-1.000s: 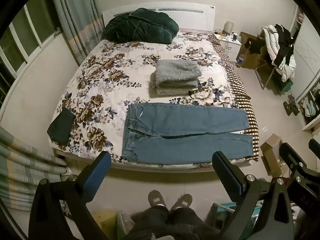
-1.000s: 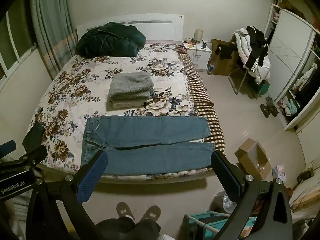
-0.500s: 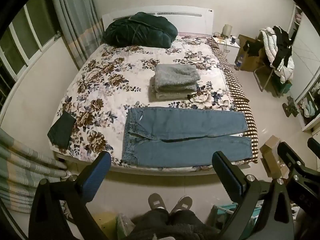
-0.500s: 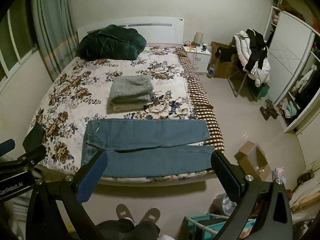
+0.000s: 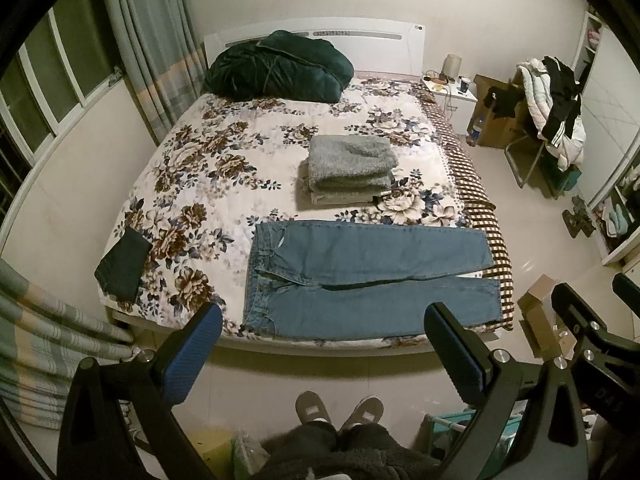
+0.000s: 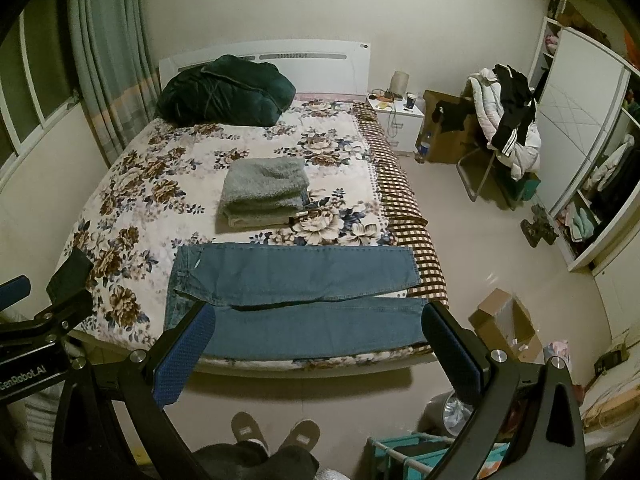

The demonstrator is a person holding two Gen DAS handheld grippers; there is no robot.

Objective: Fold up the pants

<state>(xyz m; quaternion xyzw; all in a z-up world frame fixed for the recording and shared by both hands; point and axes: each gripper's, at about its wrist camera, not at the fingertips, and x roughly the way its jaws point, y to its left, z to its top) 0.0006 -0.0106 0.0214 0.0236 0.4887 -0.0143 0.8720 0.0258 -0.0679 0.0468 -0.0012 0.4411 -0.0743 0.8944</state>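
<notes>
Blue jeans [image 5: 368, 276] lie flat across the near end of the floral bed [image 5: 208, 168], waistband to the left, both legs stretched to the right, the far leg lapping slightly over the near one. They also show in the right wrist view [image 6: 296, 300]. My left gripper [image 5: 322, 328] is open and empty, held high above the floor in front of the bed's foot. My right gripper [image 6: 318, 328] is open and empty too, at a similar height, apart from the jeans.
A stack of folded grey clothes [image 5: 350, 168] sits mid-bed. A dark green duvet [image 5: 276, 66] lies by the headboard. A small dark folded item [image 5: 124, 262] lies at the bed's left corner. A cardboard box [image 6: 506, 324], a clothes-laden chair [image 6: 504, 120] and a wardrobe [image 6: 588, 140] stand right.
Both views have tilted or drawn back a little, so the bed and jeans sit slightly higher and farther in frame. The jeans have not moved. Both grippers stay open.
</notes>
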